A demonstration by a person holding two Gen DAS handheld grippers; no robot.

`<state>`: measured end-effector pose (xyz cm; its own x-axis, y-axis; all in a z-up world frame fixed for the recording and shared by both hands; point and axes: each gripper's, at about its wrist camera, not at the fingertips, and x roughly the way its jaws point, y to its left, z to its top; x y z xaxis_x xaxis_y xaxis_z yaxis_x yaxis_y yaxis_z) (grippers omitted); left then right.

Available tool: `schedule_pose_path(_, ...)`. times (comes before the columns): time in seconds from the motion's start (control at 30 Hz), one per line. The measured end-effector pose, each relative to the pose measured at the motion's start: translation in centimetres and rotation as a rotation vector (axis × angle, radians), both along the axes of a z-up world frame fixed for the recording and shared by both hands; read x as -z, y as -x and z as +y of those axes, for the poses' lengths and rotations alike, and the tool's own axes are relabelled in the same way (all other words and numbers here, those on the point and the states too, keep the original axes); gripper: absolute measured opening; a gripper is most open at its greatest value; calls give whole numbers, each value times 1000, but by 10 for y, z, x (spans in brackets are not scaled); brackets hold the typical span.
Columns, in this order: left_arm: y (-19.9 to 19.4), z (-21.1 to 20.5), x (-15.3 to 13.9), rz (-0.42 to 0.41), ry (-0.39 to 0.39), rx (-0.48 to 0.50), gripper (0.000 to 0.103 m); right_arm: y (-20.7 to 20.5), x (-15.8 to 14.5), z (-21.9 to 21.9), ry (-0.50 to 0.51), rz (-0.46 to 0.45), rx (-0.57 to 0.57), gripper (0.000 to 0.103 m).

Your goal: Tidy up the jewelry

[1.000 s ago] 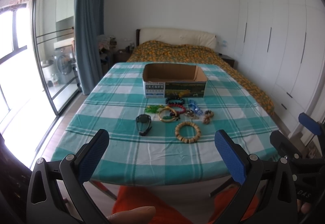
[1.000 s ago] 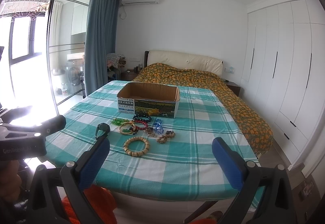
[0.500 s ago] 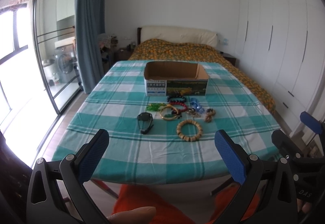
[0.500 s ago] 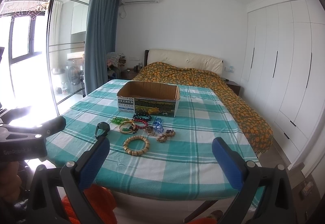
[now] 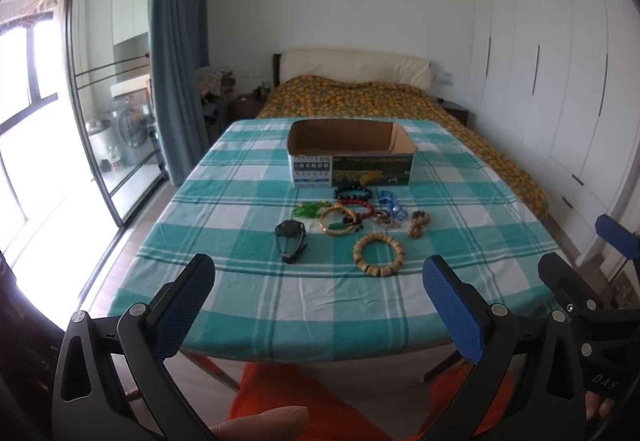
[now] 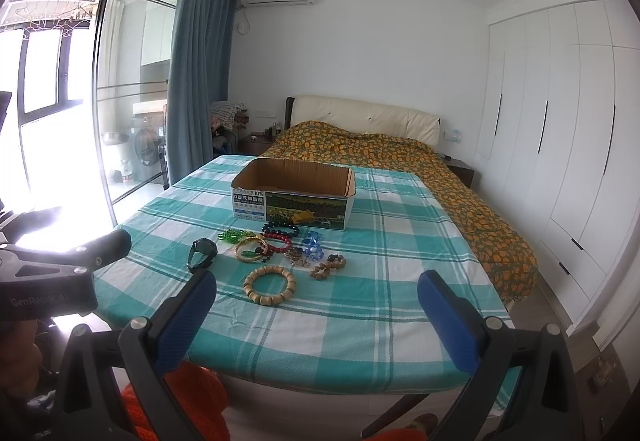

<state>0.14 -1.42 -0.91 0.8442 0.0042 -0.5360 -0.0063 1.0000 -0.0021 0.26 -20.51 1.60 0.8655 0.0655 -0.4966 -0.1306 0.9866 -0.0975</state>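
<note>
Jewelry (image 5: 360,217) overlapping, small pieces indistinct, box (image 5: 352,153) interior mostly hidden, both jaws wide, empty

We've got a woven checked cloth (image 5: 256,281), a matt cardboard box (image 5: 352,157) with a glossy printed front, a wooden bead bracelet (image 5: 379,254), shiny glassy blue beads (image 6: 313,243), and textured blue gripper pads (image 5: 452,305).

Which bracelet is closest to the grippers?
The big pale wooden bead bracelet, a wide open ring lying alone at the front of the pile. The dark, red, green and blue bracelets sit farther back, nearer the cardboard box.
</note>
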Motion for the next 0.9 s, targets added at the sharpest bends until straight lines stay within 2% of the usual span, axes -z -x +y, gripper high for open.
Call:
schedule_pose_path(0.5, -2, -7, -2, -3, -25, 40, 103, 0, 0, 0, 12, 3, -7, 103)
schedule_pose_path(0.67, 4, -8, -4, -50, -33, 60, 103, 0, -1, 0, 16, 2, -8, 103)
schedule_pose_path(0.9, -6, -5, 2, 9, -20, 53, 103, 1, -2, 3, 20, -5, -24, 103)
